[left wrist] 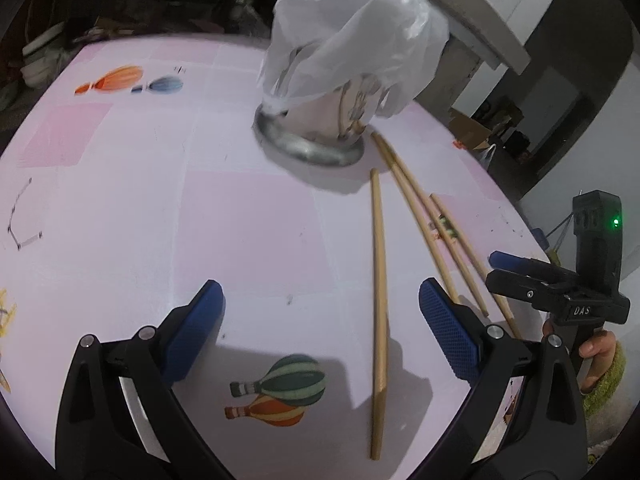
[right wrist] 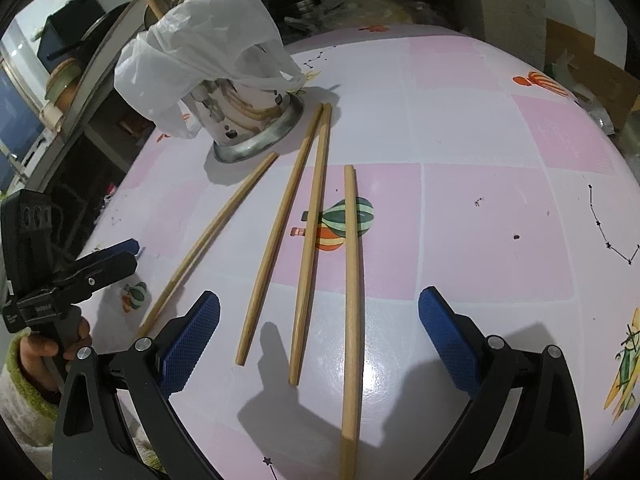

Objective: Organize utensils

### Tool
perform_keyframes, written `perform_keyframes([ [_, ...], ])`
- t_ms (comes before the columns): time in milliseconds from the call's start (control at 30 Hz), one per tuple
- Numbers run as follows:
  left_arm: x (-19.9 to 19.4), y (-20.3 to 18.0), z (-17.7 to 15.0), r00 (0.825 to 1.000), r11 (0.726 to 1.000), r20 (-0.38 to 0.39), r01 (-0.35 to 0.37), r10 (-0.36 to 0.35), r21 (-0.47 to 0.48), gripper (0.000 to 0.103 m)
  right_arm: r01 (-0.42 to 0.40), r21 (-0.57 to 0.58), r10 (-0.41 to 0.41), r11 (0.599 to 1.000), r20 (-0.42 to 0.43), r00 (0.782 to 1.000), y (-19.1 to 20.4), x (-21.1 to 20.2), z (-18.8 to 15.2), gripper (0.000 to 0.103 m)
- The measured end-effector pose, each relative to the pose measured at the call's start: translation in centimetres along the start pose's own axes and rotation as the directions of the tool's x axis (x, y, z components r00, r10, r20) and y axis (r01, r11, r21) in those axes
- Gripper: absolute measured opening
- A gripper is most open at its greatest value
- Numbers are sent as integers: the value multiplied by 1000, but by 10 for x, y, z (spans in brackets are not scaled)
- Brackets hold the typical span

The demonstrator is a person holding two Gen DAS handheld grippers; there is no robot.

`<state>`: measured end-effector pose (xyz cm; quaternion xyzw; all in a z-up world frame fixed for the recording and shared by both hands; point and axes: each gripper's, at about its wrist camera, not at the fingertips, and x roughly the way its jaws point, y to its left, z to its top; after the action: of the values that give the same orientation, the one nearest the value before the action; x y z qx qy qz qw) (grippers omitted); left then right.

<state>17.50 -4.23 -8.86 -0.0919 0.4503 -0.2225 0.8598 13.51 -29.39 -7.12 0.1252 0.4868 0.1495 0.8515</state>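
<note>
Several wooden chopsticks lie loose on the pink table. One chopstick (left wrist: 379, 312) lies between my left fingers; others (left wrist: 416, 216) lie to its right. In the right wrist view the nearest chopstick (right wrist: 350, 300) lies between my right fingers, with others (right wrist: 308, 248) left of it. A utensil holder (left wrist: 340, 116) on a metal base, draped with a white plastic bag (left wrist: 352, 28), stands at the back; it also shows in the right wrist view (right wrist: 244, 108). My left gripper (left wrist: 320, 320) is open and empty. My right gripper (right wrist: 320, 332) is open and empty above the chopsticks.
The table (left wrist: 160, 200) has a pink checked cloth with balloon prints. A shelf (left wrist: 472, 12) and clutter stand behind the holder. Each gripper appears in the other's view: the right one (left wrist: 560, 288), the left one (right wrist: 60, 280), both near the table edge.
</note>
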Motion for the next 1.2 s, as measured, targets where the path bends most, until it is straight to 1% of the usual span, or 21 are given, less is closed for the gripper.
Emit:
perform_keyframes([
  [67,-4,-4,4,1000,999,28,10,-11,32,95,-18,11,18,1000,34,999,-3,-8,5,96],
  [133,-6,-11,9,998,998,48,25,-28,63,95,-22,10,21,1000,62,998,-5,-15,11,92],
  [200,-6,-21,14,997,993,61,41,-48,112,93,-9,7,8,1000,81,997,-7,-19,18,86],
  [233,-5,-24,16,997,991,62,40,-48,128,88,-5,4,4,1000,84,996,-8,-19,21,83],
  [267,-3,-30,18,997,987,61,36,-46,155,80,1,3,-1,1000,85,996,-9,-19,24,79],
  [300,0,-34,20,997,984,57,34,-45,176,77,8,3,-8,1000,85,996,-10,-19,27,74],
  [333,4,-38,23,998,980,51,31,-42,195,74,9,0,-9,1000,78,997,-11,-17,30,71],
  [367,9,-42,25,998,976,43,33,-43,214,67,9,-3,-9,1000,74,997,-11,-16,32,67],
  [400,13,-45,27,998,973,33,41,-50,228,65,16,-10,-16,1000,70,997,-11,-13,35,63],
  [433,17,-49,29,998,969,23,47,-55,241,60,27,-20,-25,999,65,998,-11,-11,37,61],
  [500,26,-57,34,998,958,3,56,-59,281,54,41,-42,-39,998,50,998,-9,-3,41,54],
  [533,32,-62,36,999,949,-14,54,-52,309,50,51,-53,-49,997,41,998,-8,0,43,52],
  [600,42,-67,37,999,938,-35,35,-24,345,46,65,-76,-63,995,20,998,-7,7,46,45],
  [633,47,-69,38,999,933,-48,32,-15,357,42,73,-86,-72,994,12,997,-6,11,47,43],
  [700,57,-71,41,997,930,-75,28,0,368,38,86,-105,-87,991,-4,996,-4,18,50,37],
  [733,61,-72,43,996,929,-84,24,8,369,35,94,-116,-96,989,-13,995,-3,22,51,36],
  [800,70,-73,46,994,926,-104,12,29,378,33,96,-135,-101,986,-28,995,-1,28,52,31],
  [867,78,-74,49,992,922,-117,-5,55,388,27,113,-162,-120,980,-39,992,3,33,53,29],
  [967,86,-74,53,987,917,-133,-29,89,399,22,121,-186,-133,975,-51,990,4,37,55,26],
  [1033,89,-77,55,986,909,-131,-43,106,416,21,123,-195,-137,973,-60,989,5,40,56,26],
  [1200,93,-82,58,979,891,-129,-82,155,446,12,143,-231,-162,962,-68,984,9,46,59,21],
])
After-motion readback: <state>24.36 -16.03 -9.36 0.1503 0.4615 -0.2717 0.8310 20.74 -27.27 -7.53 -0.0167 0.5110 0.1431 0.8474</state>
